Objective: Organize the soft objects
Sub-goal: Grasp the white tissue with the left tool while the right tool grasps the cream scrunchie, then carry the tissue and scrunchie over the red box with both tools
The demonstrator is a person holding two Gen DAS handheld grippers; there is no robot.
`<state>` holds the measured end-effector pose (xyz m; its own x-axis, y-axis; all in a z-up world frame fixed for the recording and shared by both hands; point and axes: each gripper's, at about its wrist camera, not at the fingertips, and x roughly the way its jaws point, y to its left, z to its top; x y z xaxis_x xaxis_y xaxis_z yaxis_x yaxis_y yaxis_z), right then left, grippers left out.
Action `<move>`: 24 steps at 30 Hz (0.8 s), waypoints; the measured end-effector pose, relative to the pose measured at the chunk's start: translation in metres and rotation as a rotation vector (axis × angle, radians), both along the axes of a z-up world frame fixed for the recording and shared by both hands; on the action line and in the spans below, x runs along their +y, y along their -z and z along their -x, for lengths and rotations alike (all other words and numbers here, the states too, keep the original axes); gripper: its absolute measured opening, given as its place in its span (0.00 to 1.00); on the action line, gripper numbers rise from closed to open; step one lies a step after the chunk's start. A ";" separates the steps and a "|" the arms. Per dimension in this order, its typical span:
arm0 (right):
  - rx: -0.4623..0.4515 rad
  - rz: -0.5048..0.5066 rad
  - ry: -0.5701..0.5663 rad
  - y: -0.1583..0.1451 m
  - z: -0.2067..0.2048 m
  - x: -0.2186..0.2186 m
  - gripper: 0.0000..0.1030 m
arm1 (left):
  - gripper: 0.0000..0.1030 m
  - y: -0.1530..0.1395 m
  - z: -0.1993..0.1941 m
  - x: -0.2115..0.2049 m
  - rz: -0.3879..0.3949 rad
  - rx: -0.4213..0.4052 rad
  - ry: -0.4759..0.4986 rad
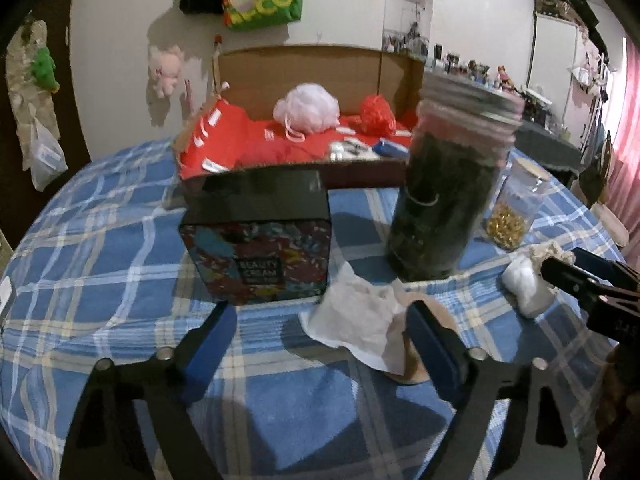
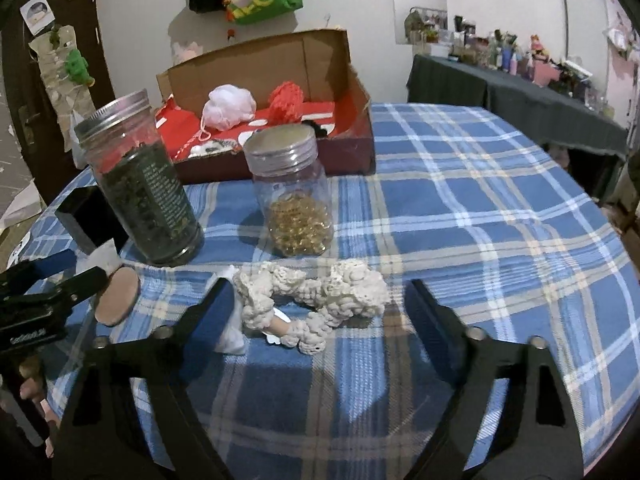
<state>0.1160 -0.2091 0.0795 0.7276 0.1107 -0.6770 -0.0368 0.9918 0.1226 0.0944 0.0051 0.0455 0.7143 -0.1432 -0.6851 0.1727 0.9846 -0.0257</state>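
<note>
My left gripper (image 1: 320, 332) is open over a crumpled white tissue (image 1: 356, 320) lying partly on a round tan pad (image 1: 416, 360) on the blue plaid cloth. My right gripper (image 2: 316, 312) is open around a cream crocheted scrunchie (image 2: 316, 300) with a white soft piece (image 2: 232, 336) at its left side. The right gripper also shows in the left wrist view (image 1: 576, 276) beside a white wad (image 1: 524, 284). A cardboard box (image 2: 352, 80) at the back holds a pink mesh pouf (image 1: 308, 110), a red mesh pouf (image 1: 378, 116) and red cloth.
A tall jar of dark leaves (image 1: 444, 184) and a short jar of gold beads (image 2: 296, 192) stand mid-table. A black "Beauty Cream" box (image 1: 260, 240) stands left of the tall jar. The left gripper shows in the right wrist view (image 2: 48, 292). A cluttered dark side table (image 2: 520, 92) stands at right.
</note>
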 end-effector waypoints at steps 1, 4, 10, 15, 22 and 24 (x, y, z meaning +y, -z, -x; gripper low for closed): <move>0.009 -0.017 -0.011 0.002 -0.001 -0.001 0.69 | 0.69 0.002 -0.003 0.000 0.006 0.016 0.009; 0.024 -0.087 -0.041 0.005 -0.003 -0.008 0.39 | 0.46 0.006 -0.006 0.001 0.049 0.053 0.051; 0.002 -0.152 -0.088 0.002 0.003 -0.007 0.21 | 0.14 0.002 0.002 -0.006 0.086 0.046 0.117; -0.069 -0.142 -0.103 -0.015 0.013 -0.002 0.21 | 0.13 -0.006 0.010 -0.011 0.075 0.019 0.140; -0.104 -0.176 -0.171 -0.030 0.019 0.010 0.21 | 0.13 -0.019 0.018 -0.015 0.090 -0.018 0.173; -0.109 -0.180 -0.192 -0.032 0.019 0.017 0.21 | 0.13 -0.022 0.018 -0.016 0.098 -0.021 0.184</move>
